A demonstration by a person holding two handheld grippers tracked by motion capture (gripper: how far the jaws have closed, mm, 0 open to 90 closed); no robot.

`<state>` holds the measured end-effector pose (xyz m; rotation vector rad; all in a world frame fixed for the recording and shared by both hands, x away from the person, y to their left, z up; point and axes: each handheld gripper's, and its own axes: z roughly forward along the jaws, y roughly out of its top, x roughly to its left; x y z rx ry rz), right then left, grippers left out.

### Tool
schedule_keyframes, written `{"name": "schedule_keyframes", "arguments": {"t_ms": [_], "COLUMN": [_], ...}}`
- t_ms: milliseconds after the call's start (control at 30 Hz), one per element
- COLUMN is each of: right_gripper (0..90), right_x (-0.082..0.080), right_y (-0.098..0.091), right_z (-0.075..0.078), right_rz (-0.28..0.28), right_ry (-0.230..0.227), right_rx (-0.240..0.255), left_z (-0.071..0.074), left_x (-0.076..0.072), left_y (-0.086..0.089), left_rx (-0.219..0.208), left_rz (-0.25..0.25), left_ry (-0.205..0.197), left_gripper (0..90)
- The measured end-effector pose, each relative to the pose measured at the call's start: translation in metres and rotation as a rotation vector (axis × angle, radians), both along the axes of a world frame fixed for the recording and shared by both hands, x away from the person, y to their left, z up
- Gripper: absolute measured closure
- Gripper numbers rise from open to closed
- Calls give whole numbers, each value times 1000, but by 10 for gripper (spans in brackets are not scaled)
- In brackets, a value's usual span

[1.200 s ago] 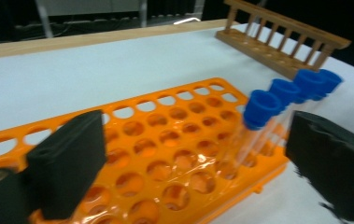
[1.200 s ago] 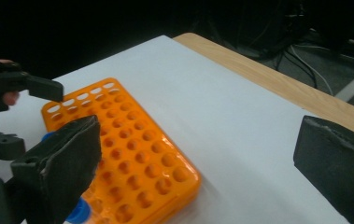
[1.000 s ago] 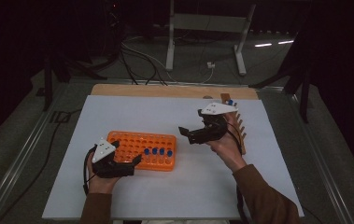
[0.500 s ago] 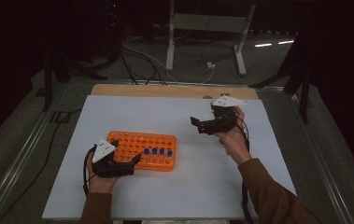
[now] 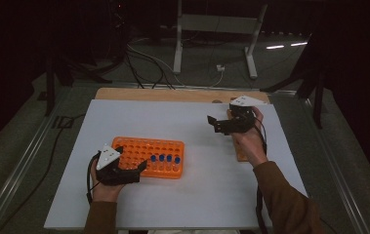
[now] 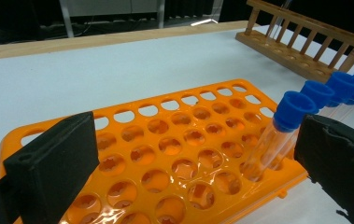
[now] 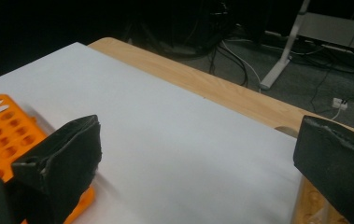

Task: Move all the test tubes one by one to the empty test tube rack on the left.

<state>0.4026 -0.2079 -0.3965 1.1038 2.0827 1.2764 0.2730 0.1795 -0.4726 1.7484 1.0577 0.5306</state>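
Left tool (image 5: 141,168) agape over orange rack (image 5: 165,146), white tabletop (image 5: 182,122), dim, perhaps carpeted room

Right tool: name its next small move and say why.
Probably swing the right tool back over the wooden rack and lower it there. Its jaws stand open and empty above the white sheet, while four blue-capped tubes already sit in the orange rack.

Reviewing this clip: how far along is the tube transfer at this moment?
Four blue-capped tubes already stand in the orange rack. The right gripper hangs open and empty beside the wooden rack; the left gripper sits open at the orange rack. Remaining tube count unclear.
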Motion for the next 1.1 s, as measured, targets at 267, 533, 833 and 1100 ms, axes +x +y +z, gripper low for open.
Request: {"name": "schedule_keyframes", "arguments": {"t_ms": [267, 533, 833, 1100], "right_gripper": [30, 33, 33, 140], "right_x": [12, 25, 43, 56], "right_y": [-16, -35, -51, -65], "right_z": [0, -2, -9, -18], "right_rz": [-64, -132, -191, -227], "right_ry": [-1, 24, 91, 128], "right_rx": [-3, -11, -28, -38], "left_z": [0, 0, 0, 0], "left_x": [0, -1, -1, -1], "left_y": [-1, -2, -1, 1], "left_rx": [1, 3, 0, -9], "left_rz": [1, 2, 2, 11], "left_ry": [-7, -7, -12, -14], "left_gripper": [8, 8, 8, 8]}}
